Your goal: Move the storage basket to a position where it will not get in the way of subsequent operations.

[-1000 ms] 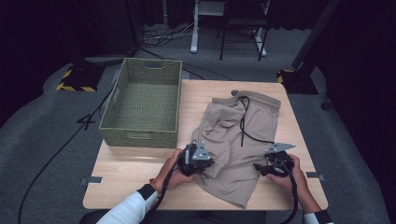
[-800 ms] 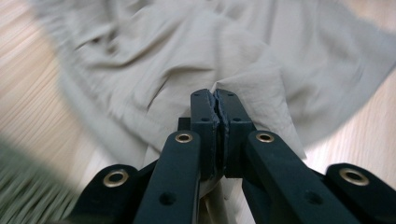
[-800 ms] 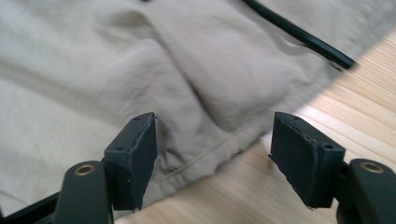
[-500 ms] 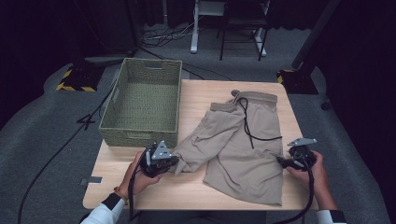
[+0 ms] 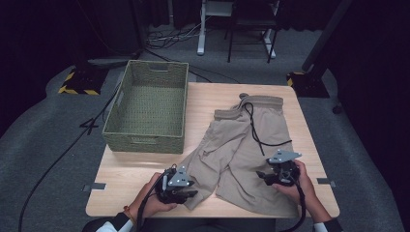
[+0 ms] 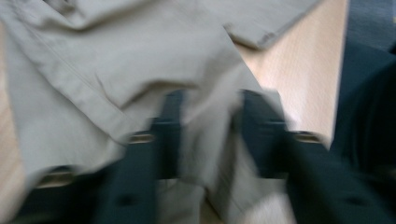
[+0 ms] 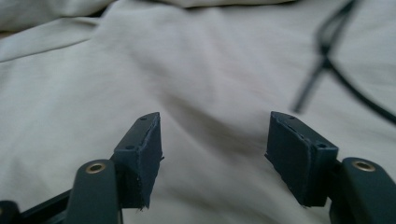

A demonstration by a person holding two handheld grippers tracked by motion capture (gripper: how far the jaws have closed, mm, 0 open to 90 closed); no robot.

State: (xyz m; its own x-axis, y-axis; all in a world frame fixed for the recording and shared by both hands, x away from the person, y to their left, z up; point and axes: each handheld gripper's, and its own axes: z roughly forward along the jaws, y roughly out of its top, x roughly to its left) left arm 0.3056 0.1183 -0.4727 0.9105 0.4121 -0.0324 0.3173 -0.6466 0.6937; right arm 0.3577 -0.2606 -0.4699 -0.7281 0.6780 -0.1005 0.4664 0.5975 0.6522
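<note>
Khaki shorts (image 5: 251,140) with a black drawstring (image 5: 255,129) lie spread on the wooden table (image 5: 135,166), waistband at the far side. My left gripper (image 5: 192,194) sits at the hem of the front-left leg. Its jaws have just been opening and stand apart, with a loose fold of the fabric (image 6: 205,135) between them in the blurred left gripper view (image 6: 210,130). My right gripper (image 5: 262,175) hovers over the right leg, open, with only flat cloth (image 7: 187,74) beyond the pads (image 7: 215,140).
An empty green woven basket (image 5: 145,137) stands on the table's left side, beside the shorts. Bare wood lies along the front-left edge and the right edge. Past the table are a dark carpet, cables and a chair.
The left gripper dragged the shorts' left leg out toward the front left, then its jaws parted. The right gripper swung out to the right and came back over the right leg.
</note>
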